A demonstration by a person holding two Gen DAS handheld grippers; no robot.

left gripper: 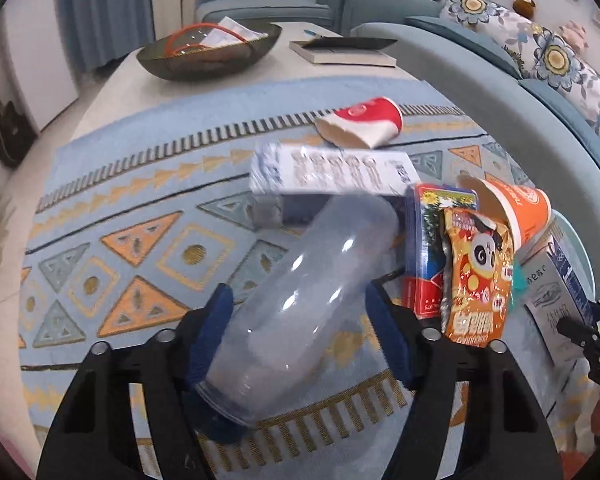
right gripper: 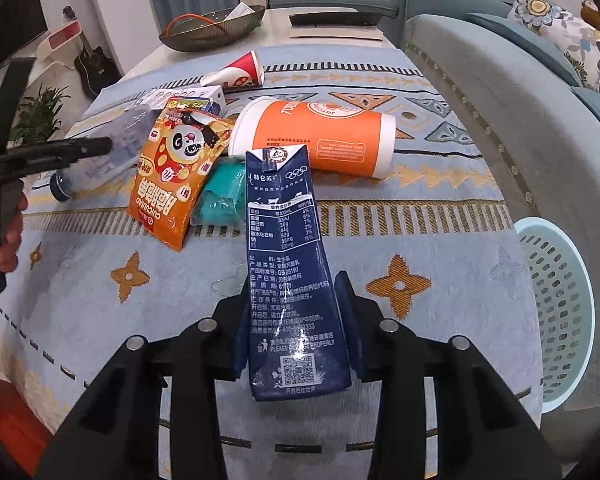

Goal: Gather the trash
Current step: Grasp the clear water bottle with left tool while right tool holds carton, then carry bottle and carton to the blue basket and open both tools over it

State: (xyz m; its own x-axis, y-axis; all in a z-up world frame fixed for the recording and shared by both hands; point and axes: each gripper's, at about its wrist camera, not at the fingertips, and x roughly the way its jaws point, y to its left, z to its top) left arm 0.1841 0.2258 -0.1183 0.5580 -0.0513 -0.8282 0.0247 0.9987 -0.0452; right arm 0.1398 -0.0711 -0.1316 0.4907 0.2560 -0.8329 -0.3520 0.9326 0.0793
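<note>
The left claw grips a clear plastic bottle, held tilted above the rug. The right claw is clamped on a dark blue milk carton; ahead of it lie an orange cup and a snack packet, with a pale basket to its right

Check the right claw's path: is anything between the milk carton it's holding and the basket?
Nothing visible blocks it. The right claw holds the dark blue milk carton above the patterned cloth, and the pale blue basket sits off its right edge. The cloth between them is bare; the orange cup lies farther back.
</note>
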